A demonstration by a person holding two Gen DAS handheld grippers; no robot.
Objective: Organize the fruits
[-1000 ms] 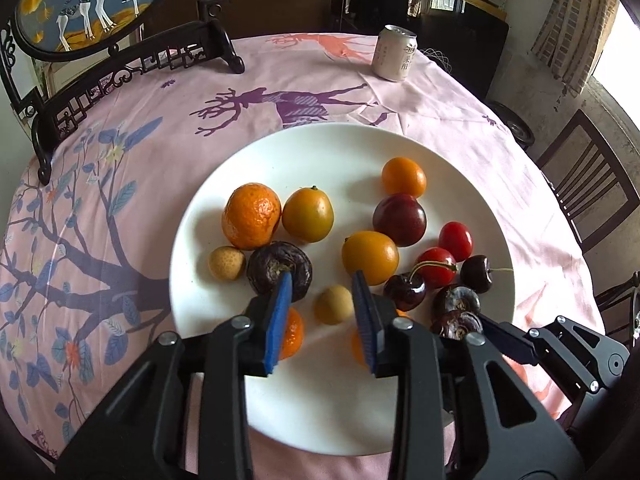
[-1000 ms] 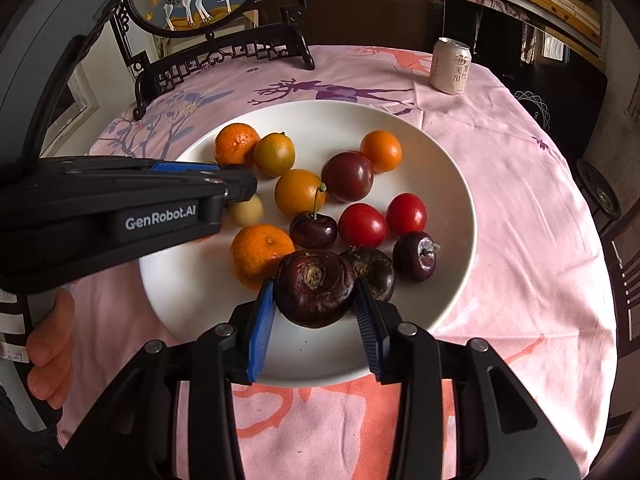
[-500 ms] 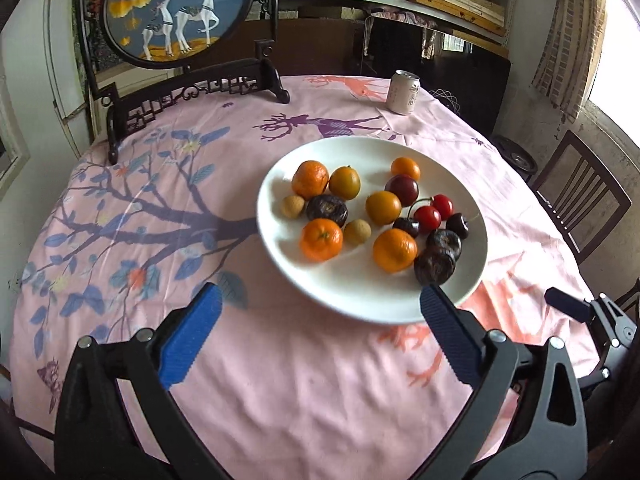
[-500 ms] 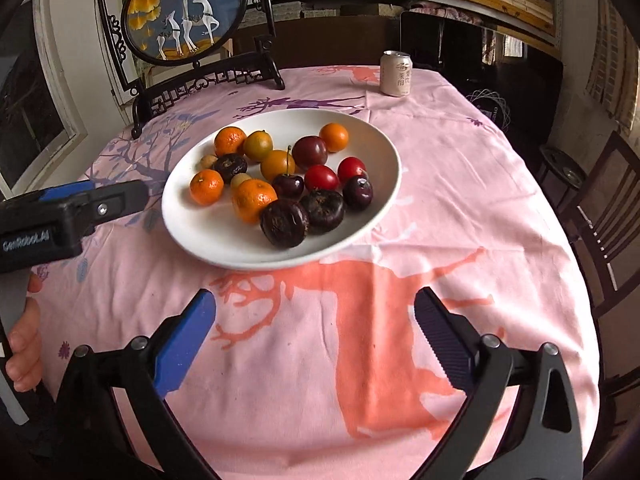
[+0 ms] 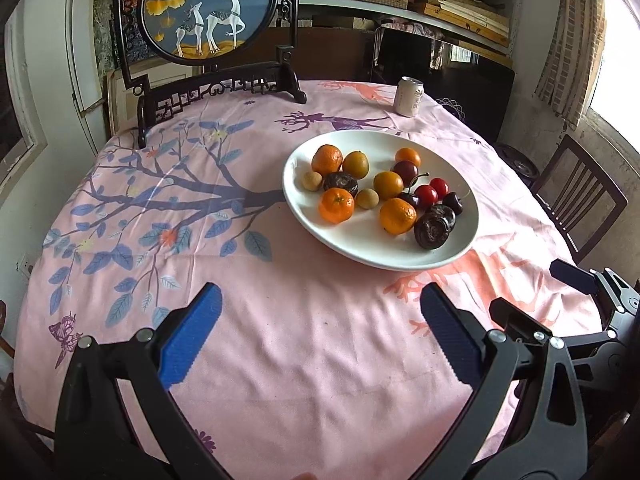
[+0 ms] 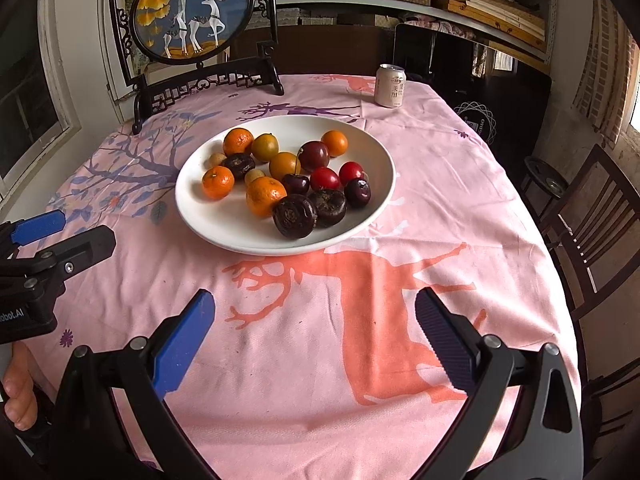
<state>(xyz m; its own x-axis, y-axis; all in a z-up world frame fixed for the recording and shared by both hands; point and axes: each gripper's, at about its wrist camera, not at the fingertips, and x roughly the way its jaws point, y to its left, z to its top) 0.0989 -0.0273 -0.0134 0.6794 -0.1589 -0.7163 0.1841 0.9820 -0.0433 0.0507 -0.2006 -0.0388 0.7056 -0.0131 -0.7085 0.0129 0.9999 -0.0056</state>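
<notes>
The mixed fruits, orange tangerines (image 6: 265, 195), red cherry tomatoes (image 6: 325, 179) and dark wrinkled purple ones (image 6: 294, 216), lie heaped together on the wide white ceramic plate (image 6: 224, 224) in the middle of the round table under its pink printed tablecloth (image 6: 400, 280). Both tools hang over the cloth near the table's edge, well apart from the plate: the left gripper (image 5: 320, 332) spread wide and holding nothing, the right gripper (image 6: 316, 328) likewise gaping and bare

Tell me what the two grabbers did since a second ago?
The right gripper let go of the dark fruit it was clamped on; that fruit now lies at the near side of the plate. The left gripper, nearly shut over the plate before, opened wide too. Both pulled back toward the near table edge, jaws empty. The other fruit, plate and can stayed put.
</notes>
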